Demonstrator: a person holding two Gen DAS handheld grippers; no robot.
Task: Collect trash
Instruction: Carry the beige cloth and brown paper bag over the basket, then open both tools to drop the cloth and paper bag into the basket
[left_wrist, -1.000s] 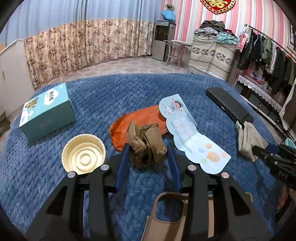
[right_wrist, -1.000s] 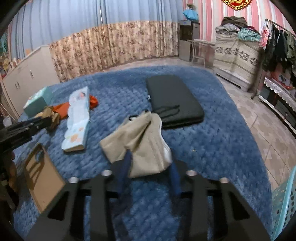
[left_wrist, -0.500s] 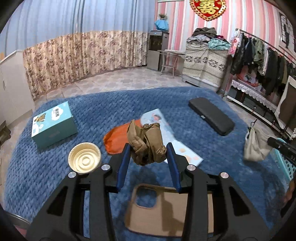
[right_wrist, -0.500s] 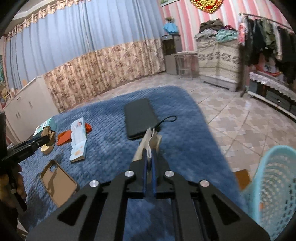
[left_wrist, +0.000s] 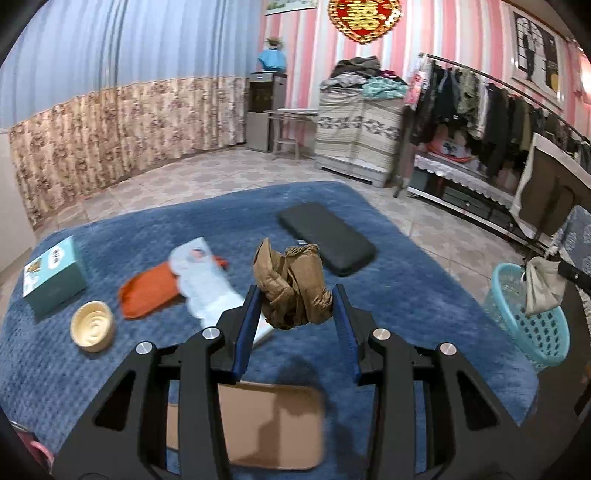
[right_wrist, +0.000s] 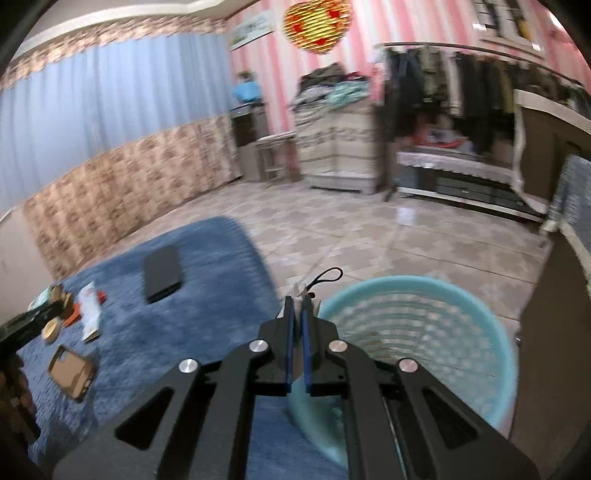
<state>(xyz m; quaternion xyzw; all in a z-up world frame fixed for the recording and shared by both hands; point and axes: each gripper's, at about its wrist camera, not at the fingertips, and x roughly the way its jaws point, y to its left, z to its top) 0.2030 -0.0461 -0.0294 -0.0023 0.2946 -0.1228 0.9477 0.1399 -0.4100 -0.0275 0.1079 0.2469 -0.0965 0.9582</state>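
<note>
In transit, none binned: brown paper wad (left_wrist: 291, 286) clamped in left gripper (left_wrist: 295, 314); beige bag (left_wrist: 541, 284) pinched in right gripper (right_wrist: 295, 325) over basket (right_wrist: 480, 325); wrappers on rug (left_wrist: 92, 369) left.

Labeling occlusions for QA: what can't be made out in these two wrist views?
- Teal plastic basket contents: right wrist view, blurred, near rim hidden behind the right tongs.
- Beige cloth item: only an edge shows in the right view; left view shows it small, type unclear.
- Tan flat cardboard piece: left view, blurred, partly behind the left tongs holding crumpled brown paper.
</note>
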